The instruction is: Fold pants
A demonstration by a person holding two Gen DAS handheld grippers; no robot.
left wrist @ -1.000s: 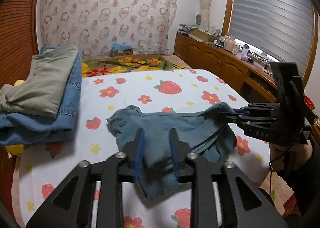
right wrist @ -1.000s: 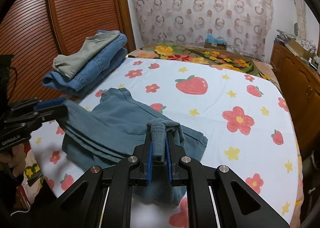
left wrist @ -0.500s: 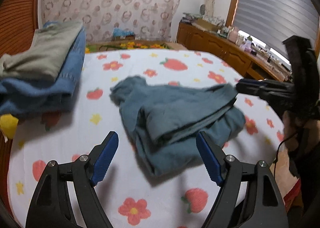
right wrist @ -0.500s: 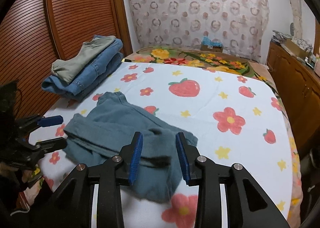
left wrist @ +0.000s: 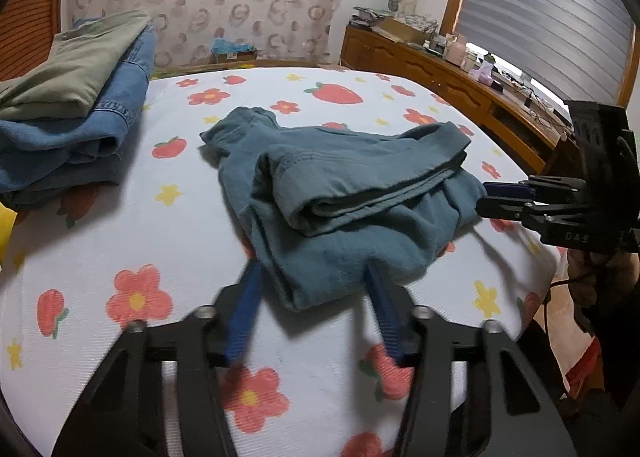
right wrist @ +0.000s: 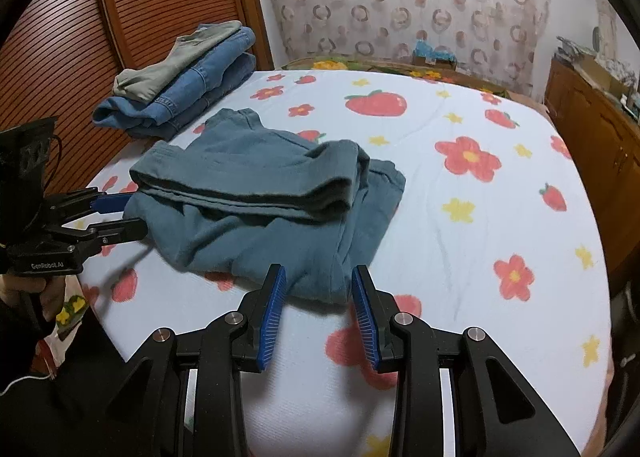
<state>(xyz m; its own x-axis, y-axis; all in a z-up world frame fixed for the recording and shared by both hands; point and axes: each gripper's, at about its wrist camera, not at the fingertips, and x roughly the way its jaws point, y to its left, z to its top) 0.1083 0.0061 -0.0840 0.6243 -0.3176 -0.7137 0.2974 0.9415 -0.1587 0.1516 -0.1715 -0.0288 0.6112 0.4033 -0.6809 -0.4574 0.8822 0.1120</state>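
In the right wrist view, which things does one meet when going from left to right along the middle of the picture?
Left gripper → teal pants → flowered bedsheet → wooden cabinet.

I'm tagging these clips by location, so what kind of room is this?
Most likely a bedroom in a home. The teal pants lie on a bed with a strawberry-and-flower sheet, a stack of folded clothes sits near a slatted wooden wardrobe door, and a low wooden cabinet runs under the window.

Teal pants (left wrist: 348, 193), strawberry-and-flower white bedsheet (left wrist: 120, 233)
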